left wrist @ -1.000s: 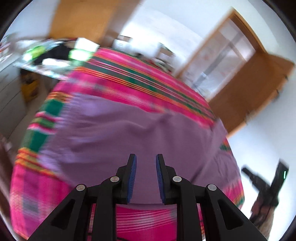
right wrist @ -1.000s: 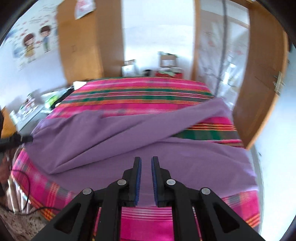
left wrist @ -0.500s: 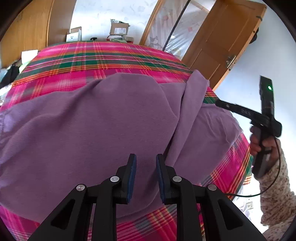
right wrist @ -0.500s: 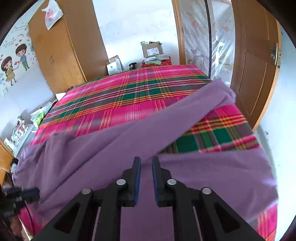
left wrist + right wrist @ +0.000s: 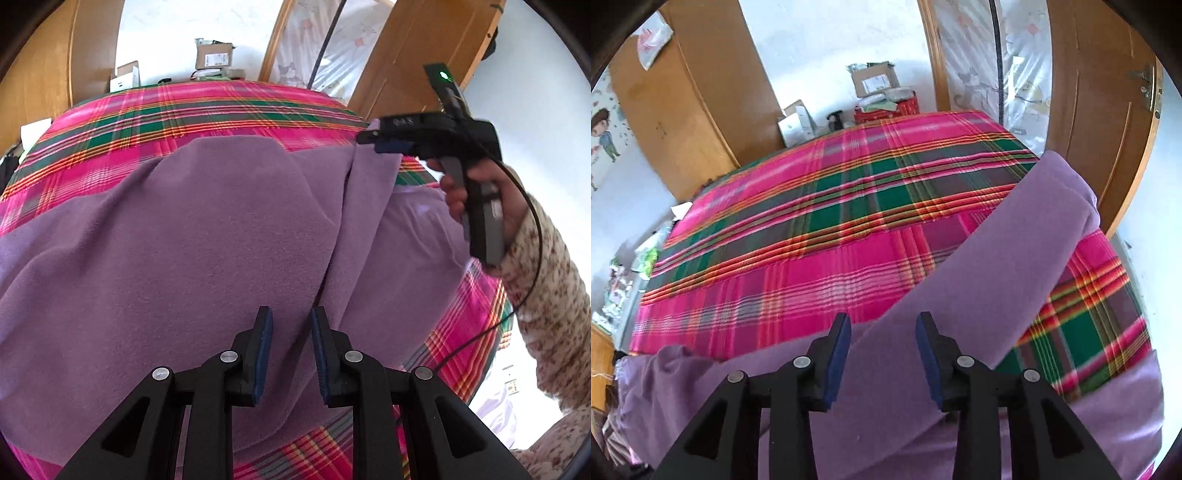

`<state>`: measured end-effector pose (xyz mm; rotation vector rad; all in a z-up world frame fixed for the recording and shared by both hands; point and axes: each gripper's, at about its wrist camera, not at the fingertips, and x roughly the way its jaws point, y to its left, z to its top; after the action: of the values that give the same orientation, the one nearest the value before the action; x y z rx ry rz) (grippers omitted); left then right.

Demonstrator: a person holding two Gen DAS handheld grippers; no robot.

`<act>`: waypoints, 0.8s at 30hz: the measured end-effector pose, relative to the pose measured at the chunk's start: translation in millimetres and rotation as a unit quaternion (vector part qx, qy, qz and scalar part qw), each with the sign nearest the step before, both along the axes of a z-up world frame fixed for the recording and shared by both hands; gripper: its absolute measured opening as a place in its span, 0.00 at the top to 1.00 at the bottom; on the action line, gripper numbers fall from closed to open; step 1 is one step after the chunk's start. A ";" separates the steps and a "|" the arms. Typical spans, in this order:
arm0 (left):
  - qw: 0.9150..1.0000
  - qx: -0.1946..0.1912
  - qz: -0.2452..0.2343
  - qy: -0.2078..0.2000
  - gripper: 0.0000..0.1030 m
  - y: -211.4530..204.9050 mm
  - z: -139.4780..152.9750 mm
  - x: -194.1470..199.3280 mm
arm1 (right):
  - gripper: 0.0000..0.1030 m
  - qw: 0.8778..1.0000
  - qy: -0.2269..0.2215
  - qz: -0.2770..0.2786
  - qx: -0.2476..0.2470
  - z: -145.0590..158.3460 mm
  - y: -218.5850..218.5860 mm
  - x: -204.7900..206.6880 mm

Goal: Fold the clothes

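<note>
A purple garment (image 5: 192, 258) lies spread over the pink and green plaid bed (image 5: 221, 107). One long purple sleeve (image 5: 1027, 240) runs diagonally across the plaid toward the bed's far right corner. My left gripper (image 5: 288, 354) hovers over the garment's near part, next to a long fold, open by a narrow gap with nothing between its pads. My right gripper (image 5: 882, 350) is over the sleeve's near end. Its jaws are opening, and the pads stand clear of the cloth below. The left wrist view shows the right gripper (image 5: 373, 142) at the far right, above the folded sleeve.
A person's hand in a patterned sleeve (image 5: 546, 295) holds the right gripper, and a thin cable hangs from it. Past the bed are a wooden wardrobe (image 5: 683, 122), a wooden door (image 5: 1108, 110) and cardboard boxes (image 5: 875, 79). Clutter lines the bed's left side (image 5: 635, 266).
Both views have swung across the bed and dropped closer to the garment. The right gripper's jaws have spread from nearly shut to wide apart. The left gripper's gap is unchanged.
</note>
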<state>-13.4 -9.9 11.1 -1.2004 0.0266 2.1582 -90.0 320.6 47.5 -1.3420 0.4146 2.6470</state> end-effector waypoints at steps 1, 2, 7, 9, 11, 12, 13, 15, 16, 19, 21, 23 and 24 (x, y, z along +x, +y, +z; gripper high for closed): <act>1.000 0.001 -0.002 -0.001 0.78 0.1 -0.4 -0.2 | 0.63 1.000 -0.008 -0.005 0.004 -1.5 1.5 -4.8; 1.000 0.002 -0.003 -0.001 0.78 0.1 -0.8 -0.5 | 0.63 1.000 -0.013 -0.011 0.005 -2.6 3.4 -7.3; 1.000 0.005 -0.008 -0.005 0.78 0.4 -3.4 -1.2 | 0.64 0.998 -0.036 -0.046 -0.018 -10.7 17.7 -15.7; 1.000 0.006 -0.010 -0.007 0.78 0.1 -4.3 -1.5 | 0.67 0.997 -0.042 -0.057 -0.025 -14.2 20.9 -16.2; 1.000 0.007 -0.011 -0.008 0.78 -0.1 -5.2 -1.6 | 0.72 0.997 -0.040 -0.065 -0.028 -14.5 23.5 -13.9; 1.000 0.007 -0.012 -0.008 0.78 -0.2 -5.4 -1.6 | 0.76 0.996 -0.039 -0.068 -0.029 -14.7 24.7 -12.8; 1.000 0.008 -0.012 -0.009 0.78 -0.3 -5.6 -1.6 | 0.80 0.996 -0.038 -0.071 -0.031 -14.9 25.8 -11.7; 1.000 0.009 -0.012 -0.009 0.78 -1.5 -5.2 -1.3 | 0.85 0.996 -0.036 -0.073 -0.035 -14.7 26.1 -9.1; 1.000 0.009 -0.012 -0.009 0.78 -1.7 -5.4 -0.8 | 0.88 0.996 -0.035 -0.073 -0.037 -14.5 26.1 -7.4; 1.000 0.012 -0.009 -0.004 0.78 -1.9 -4.5 -1.1 | 0.93 0.996 -0.030 -0.071 -0.037 -13.2 25.4 -2.4; 1.000 0.015 -0.005 0.001 0.78 -1.9 -2.8 -1.9 | 0.94 0.997 -0.024 -0.070 -0.038 -11.7 24.6 -1.7; 1.000 0.017 0.000 0.012 0.78 -1.6 -0.3 -1.8 | 0.95 0.997 -0.015 -0.069 -0.040 -8.9 26.9 5.2; 1.000 0.016 0.003 0.019 0.78 -1.5 1.2 -1.1 | 0.95 0.997 -0.011 -0.070 -0.040 -7.3 28.5 8.5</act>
<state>-14.5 -11.4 12.3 -1.1423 0.0055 2.1786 -81.4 349.1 40.2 -1.3114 0.5950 2.5252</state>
